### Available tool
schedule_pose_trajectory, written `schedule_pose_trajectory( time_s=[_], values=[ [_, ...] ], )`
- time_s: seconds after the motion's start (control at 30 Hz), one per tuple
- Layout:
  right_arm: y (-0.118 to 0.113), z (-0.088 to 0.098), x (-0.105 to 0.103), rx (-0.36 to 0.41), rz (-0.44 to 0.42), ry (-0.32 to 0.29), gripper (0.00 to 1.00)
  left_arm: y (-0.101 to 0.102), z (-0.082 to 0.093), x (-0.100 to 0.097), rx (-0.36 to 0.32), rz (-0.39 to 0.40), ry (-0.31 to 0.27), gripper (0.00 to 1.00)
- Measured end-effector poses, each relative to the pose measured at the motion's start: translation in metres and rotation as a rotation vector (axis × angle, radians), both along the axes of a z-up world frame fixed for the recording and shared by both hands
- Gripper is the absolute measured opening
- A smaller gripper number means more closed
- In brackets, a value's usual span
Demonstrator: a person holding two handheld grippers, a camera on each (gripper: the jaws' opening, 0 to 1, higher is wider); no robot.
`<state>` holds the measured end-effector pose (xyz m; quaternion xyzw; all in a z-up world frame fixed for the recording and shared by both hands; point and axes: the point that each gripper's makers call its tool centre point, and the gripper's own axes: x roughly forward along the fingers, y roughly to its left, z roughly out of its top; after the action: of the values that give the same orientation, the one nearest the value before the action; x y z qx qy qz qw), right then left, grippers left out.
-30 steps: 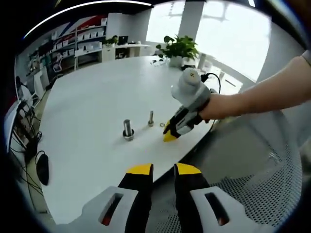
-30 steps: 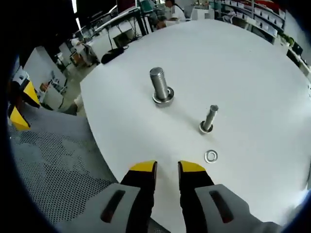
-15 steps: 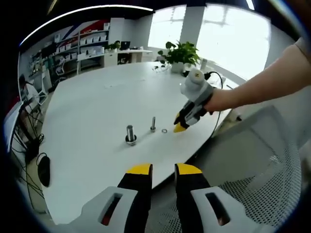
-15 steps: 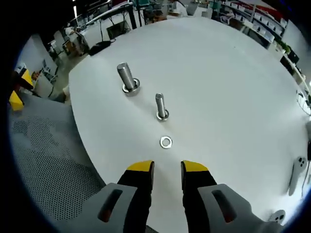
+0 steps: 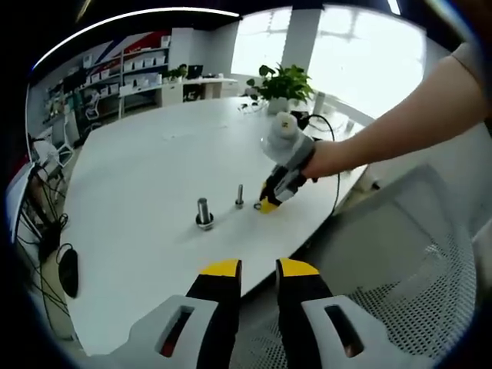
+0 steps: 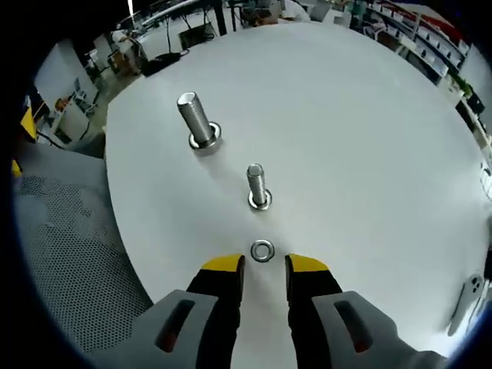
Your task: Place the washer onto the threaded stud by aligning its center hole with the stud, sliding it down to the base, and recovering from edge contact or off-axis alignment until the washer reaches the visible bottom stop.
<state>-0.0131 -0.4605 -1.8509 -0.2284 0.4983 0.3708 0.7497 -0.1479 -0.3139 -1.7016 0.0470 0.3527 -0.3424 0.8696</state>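
Right claw (image 6: 262, 266) has closed in on the washer (image 6: 262, 250) since half a second ago; the ring now lies flat on the table (image 6: 369, 154) just ahead of its tips, in line with the gap. Jaws slightly apart, holding nothing. Thin stud (image 6: 257, 186) stands just beyond the washer, thick bolt (image 6: 195, 121) further off to the left. Pickup looks imminent, not yet started. Left claw (image 5: 259, 269) hangs back off the table edge, slightly parted, empty.
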Motion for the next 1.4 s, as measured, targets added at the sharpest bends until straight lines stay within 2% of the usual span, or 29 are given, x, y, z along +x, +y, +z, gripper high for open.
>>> schedule_pose_trajectory(
  time_s=[0.1,0.23,0.37,0.47,0.6,0.67,0.93,1.13,1.3,1.4],
  values=[
    [-0.001,0.000,0.001,0.000,0.014,0.007,0.22,0.000,0.001,0.001,-0.004,0.004,-0.004,0.15],
    [0.002,-0.002,-0.001,-0.067,0.176,-0.015,0.22,-0.001,0.002,0.001,-0.004,-0.001,-0.007,0.15],
    [0.003,-0.002,0.001,-0.067,0.164,0.025,0.22,-0.001,0.001,0.001,-0.005,0.000,-0.006,0.15],
    [0.005,-0.002,0.002,-0.069,0.214,0.011,0.21,-0.001,0.001,0.001,-0.003,-0.001,-0.006,0.15],
    [0.008,-0.001,0.001,-0.046,0.218,0.012,0.19,0.000,-0.001,0.000,0.002,0.000,0.004,0.15],
    [0.008,-0.001,0.002,-0.067,0.285,0.013,0.17,0.000,-0.002,0.000,0.006,-0.001,0.008,0.15],
    [0.011,-0.003,0.002,-0.172,0.339,0.052,0.15,0.000,-0.004,-0.001,0.014,-0.007,0.021,0.13],
    [0.012,-0.004,-0.001,-0.298,0.383,0.053,0.15,0.001,-0.005,-0.001,0.019,-0.004,0.026,0.13],
    [0.011,-0.004,0.002,-0.306,0.362,0.080,0.15,0.001,-0.005,0.000,0.021,0.001,0.026,0.13],
    [0.009,-0.004,0.001,-0.288,0.355,0.070,0.14,0.002,-0.005,0.000,0.021,0.006,0.027,0.13]
  ],
)
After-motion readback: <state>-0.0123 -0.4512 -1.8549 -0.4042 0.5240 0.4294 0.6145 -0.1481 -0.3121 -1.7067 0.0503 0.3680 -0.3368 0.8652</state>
